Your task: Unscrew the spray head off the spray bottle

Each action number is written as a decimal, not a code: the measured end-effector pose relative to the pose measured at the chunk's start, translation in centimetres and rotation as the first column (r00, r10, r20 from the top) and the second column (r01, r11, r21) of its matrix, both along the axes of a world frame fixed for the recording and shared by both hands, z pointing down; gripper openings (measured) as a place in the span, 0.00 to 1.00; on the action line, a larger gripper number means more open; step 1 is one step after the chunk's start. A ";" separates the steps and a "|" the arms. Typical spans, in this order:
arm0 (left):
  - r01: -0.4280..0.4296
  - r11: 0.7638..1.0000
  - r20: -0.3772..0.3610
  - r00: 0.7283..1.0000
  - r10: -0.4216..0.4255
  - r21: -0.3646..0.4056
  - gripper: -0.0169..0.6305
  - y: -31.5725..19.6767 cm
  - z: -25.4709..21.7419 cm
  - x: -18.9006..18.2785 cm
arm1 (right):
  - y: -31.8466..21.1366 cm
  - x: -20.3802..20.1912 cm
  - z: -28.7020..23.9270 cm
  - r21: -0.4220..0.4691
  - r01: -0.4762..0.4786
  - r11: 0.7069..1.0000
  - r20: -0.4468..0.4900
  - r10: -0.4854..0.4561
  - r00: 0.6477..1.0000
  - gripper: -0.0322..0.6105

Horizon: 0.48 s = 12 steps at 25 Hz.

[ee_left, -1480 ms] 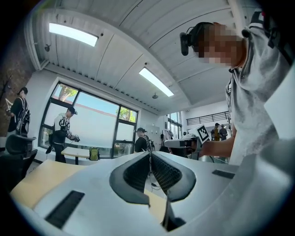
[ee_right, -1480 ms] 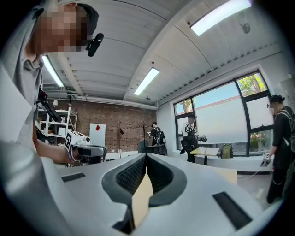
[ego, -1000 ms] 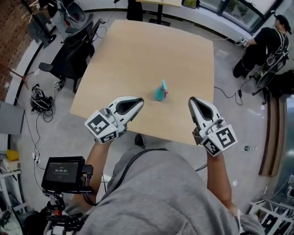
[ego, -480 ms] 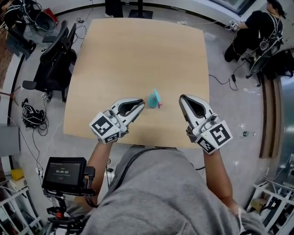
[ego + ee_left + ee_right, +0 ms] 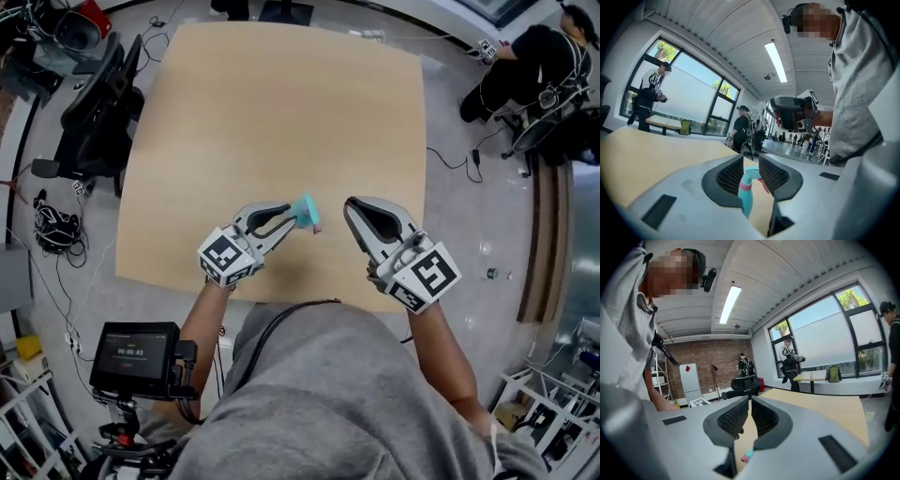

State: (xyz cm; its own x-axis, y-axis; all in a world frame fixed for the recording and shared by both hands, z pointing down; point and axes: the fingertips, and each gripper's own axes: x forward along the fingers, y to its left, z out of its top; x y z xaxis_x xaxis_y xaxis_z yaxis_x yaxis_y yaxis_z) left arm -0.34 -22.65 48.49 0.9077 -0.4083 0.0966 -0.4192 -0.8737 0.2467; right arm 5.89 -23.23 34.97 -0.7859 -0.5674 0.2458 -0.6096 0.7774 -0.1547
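Left gripper (image 5: 751, 165): brought up to bottle (image 5: 745, 190) since earlier frame; jaws just opened, set apart round its neck (not pressing). Right gripper (image 5: 749, 405): closed, empty. Bottle: upright, long axis vertical.

A wooden table (image 5: 281, 94), black chair (image 5: 89, 112) beside it, cables (image 5: 52, 225) on floor.

Wooden table (image 5: 234, 112) with one teal spray bottle (image 5: 303, 207)
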 end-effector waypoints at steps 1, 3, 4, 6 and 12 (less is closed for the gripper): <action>-0.007 1.000 0.014 1.000 0.007 -0.005 0.17 -0.3 1.0 0.4 | -0.3 0.0 0.3 -0.010 0.004 1.000 -0.005 -0.005 1.000 0.06; -0.017 1.000 0.047 0.999 0.017 0.000 0.24 -0.7 3.1 1.0 | -0.6 0.1 1.0 -0.027 0.010 1.000 -0.019 -0.010 1.000 0.06; -0.024 1.000 0.064 0.998 0.023 0.008 0.29 -0.8 4.1 1.3 | -0.8 0.1 1.4 -0.035 0.010 0.999 -0.027 -0.011 1.000 0.06; -0.047 0.999 0.115 0.992 0.044 0.026 0.41 -1.2 6.8 2.0 | -1.4 0.3 2.5 -0.051 0.006 0.999 -0.041 -0.008 0.999 0.06; -0.119 0.992 0.283 0.954 0.101 0.046 0.68 -2.4 15.2 4.8 | -3.7 1.0 5.8 -0.093 0.001 0.996 -0.067 -0.007 0.998 0.06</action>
